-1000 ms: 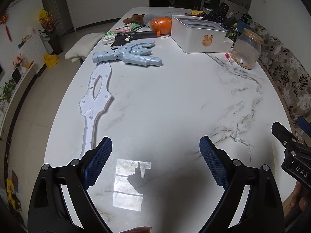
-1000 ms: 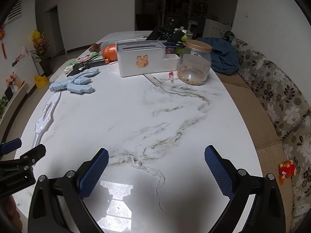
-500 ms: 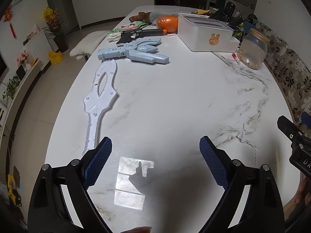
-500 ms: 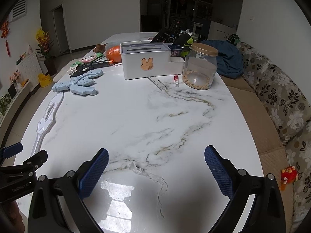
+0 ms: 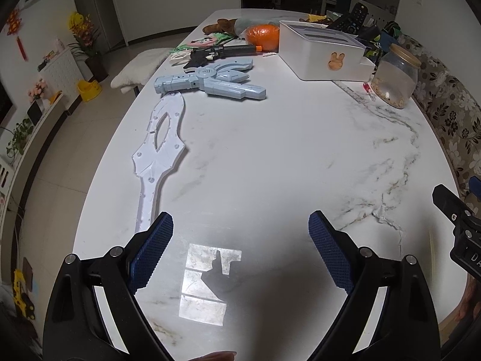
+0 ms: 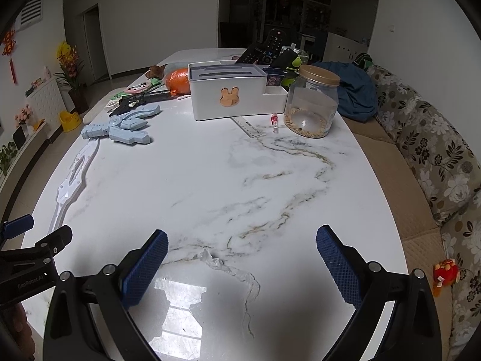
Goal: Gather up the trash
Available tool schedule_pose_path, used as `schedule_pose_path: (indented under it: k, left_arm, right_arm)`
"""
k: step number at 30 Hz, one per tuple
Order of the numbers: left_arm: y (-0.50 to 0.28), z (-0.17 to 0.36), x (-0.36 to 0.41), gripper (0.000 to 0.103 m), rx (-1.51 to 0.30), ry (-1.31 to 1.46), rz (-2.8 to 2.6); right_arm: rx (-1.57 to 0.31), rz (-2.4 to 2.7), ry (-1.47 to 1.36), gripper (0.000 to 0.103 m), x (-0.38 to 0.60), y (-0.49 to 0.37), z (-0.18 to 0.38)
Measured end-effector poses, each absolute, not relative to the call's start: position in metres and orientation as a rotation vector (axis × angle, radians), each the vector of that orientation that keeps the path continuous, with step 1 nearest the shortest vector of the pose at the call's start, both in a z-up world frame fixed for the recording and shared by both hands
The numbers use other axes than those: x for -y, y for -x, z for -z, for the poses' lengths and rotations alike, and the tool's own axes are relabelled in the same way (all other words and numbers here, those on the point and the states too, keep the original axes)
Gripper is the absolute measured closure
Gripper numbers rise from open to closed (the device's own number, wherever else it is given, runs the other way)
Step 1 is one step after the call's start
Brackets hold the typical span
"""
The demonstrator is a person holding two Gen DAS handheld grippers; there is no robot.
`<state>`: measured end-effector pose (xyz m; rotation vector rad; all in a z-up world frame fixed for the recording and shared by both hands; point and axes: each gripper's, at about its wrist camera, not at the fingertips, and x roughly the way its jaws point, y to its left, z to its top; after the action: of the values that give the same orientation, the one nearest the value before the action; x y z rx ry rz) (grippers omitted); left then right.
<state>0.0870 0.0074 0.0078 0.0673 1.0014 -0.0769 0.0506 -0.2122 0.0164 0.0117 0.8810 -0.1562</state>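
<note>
A thin crumpled strip of clear wrapper [image 6: 231, 270] lies on the white marble table [image 6: 240, 174], just ahead of my right gripper [image 6: 242, 266], which is open and empty. The wrapper also shows in the left wrist view [image 5: 386, 218], to the right of my left gripper [image 5: 240, 249], which is open and empty above the table's near end. The right gripper shows at the right edge of the left wrist view [image 5: 460, 228].
A white toy sword blade [image 5: 159, 150] and a blue toy gun [image 5: 210, 82] lie on the left. A white tissue box [image 6: 228, 93], a glass jar [image 6: 312, 102], a ruler [image 6: 246, 126] and an orange bag [image 6: 177, 79] stand at the far end. A floral sofa [image 6: 427, 150] runs along the right.
Both wrist views have tilted slightly, so the table's far end sits lower in frame. Both grippers stay open; nothing on the table moved.
</note>
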Motion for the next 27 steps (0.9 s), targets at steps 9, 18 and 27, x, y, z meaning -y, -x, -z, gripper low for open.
schedule_pose_path:
  k: [9, 18, 27]
  left_arm:
    - [-0.0875, -0.0085, -0.0109, 0.014, -0.997, -0.064, 0.075]
    - [-0.089, -0.0088, -0.013, 0.014, -0.995, -0.056, 0.073]
    - [-0.089, -0.0097, -0.0136, 0.014, -0.99, -0.051, 0.076]
  right_arm:
    - [-0.884, 0.154, -0.012, 0.006, 0.2115, -0.0511, -0.0161]
    - [-0.893, 0.149, -0.01, 0.006, 0.211, -0.0517, -0.0145]
    - [-0.897, 0.147, -0.003, 0.006, 0.2091, -0.0522, -0.0145]
